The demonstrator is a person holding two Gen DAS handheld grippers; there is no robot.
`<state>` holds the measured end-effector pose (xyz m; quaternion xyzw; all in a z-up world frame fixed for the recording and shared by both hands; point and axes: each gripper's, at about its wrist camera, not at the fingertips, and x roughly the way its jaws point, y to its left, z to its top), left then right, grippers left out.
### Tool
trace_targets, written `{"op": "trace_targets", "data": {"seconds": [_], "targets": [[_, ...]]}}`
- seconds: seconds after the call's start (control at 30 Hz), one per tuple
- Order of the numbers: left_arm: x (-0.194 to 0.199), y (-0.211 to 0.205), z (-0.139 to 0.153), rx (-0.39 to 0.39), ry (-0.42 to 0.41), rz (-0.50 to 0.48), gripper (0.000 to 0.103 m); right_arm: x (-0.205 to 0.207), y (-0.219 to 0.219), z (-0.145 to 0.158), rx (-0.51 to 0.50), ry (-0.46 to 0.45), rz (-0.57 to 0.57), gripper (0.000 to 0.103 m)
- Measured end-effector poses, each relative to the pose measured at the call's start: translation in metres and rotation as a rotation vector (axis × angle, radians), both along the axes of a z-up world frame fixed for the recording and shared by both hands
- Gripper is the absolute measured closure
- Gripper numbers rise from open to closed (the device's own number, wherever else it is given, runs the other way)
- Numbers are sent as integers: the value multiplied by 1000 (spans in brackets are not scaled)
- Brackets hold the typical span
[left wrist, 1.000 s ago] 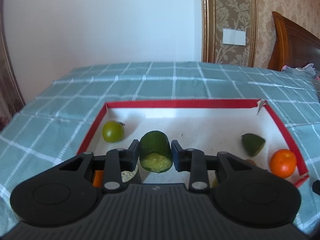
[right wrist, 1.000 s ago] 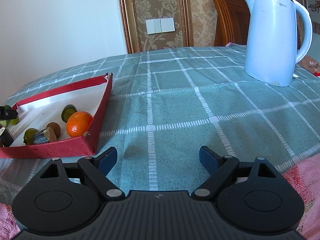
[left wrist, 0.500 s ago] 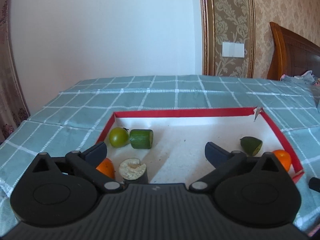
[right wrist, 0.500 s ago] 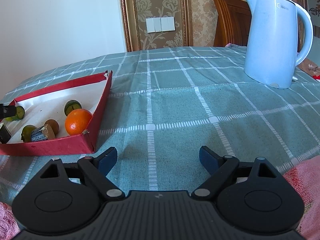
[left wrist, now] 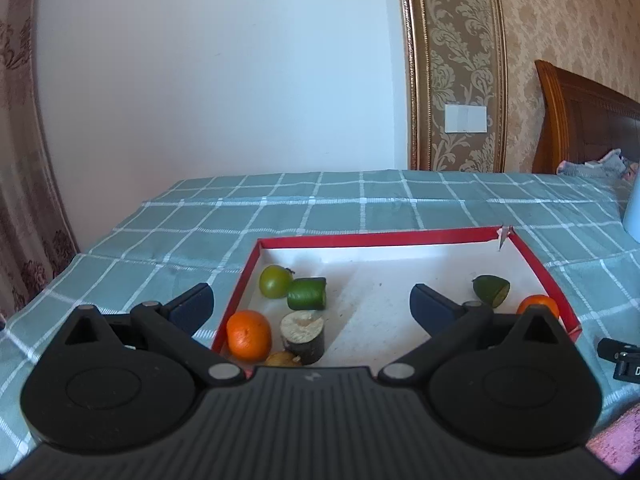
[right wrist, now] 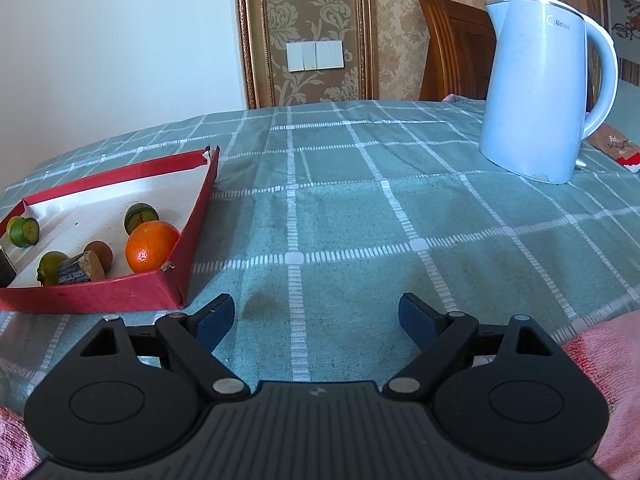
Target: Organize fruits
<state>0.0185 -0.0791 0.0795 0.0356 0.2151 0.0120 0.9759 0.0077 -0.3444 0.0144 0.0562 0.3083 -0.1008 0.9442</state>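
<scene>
I have the left gripper (left wrist: 312, 300) above the near edge of the red tray (left wrist: 372, 238), jaws spread wide and nothing between them. The tray sits on the tabletop (left wrist: 360, 208), which is covered in a green checked cloth.

Contents at the tray's left end: a green tomato (left wrist: 275, 281) touching a cut green cucumber piece (left wrist: 307, 293); nearer to me an orange (left wrist: 249, 335) just beside a dark-skinned cut stub (left wrist: 303, 337), with a small brownish fruit (left wrist: 283, 359) partly hidden behind the gripper body. At the right end: a green wedge (left wrist: 491, 290) and a second orange (left wrist: 538, 304), partly covered by my right finger (left wrist: 434, 306). The tray's middle floor is bare white.

The right gripper (right wrist: 316, 320) hangs over bare cloth to the right of the tray, jaws apart, empty. From this view the second orange lies against the tray's near right corner, with a small brown fruit (right wrist: 99, 252) and another cut stub (right wrist: 82, 269) beside it.

Surroundings: a pale blue kettle (right wrist: 536, 92) stands well apart from the tray at far right. A wooden chair back (right wrist: 452, 44) rises behind the tabletop. Pink fabric (right wrist: 608, 364) lies at the near right edge.
</scene>
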Motion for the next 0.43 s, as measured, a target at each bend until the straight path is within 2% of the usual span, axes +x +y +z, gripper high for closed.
{"op": "trace_targets", "data": {"seconds": [0.23, 0.43], "targets": [[-10, 18, 1, -25, 11, 26, 0, 0, 3, 0, -25, 6, -6, 13], [-23, 28, 1, -15, -7, 31, 0, 1, 7, 1, -62, 15, -15, 13]]}}
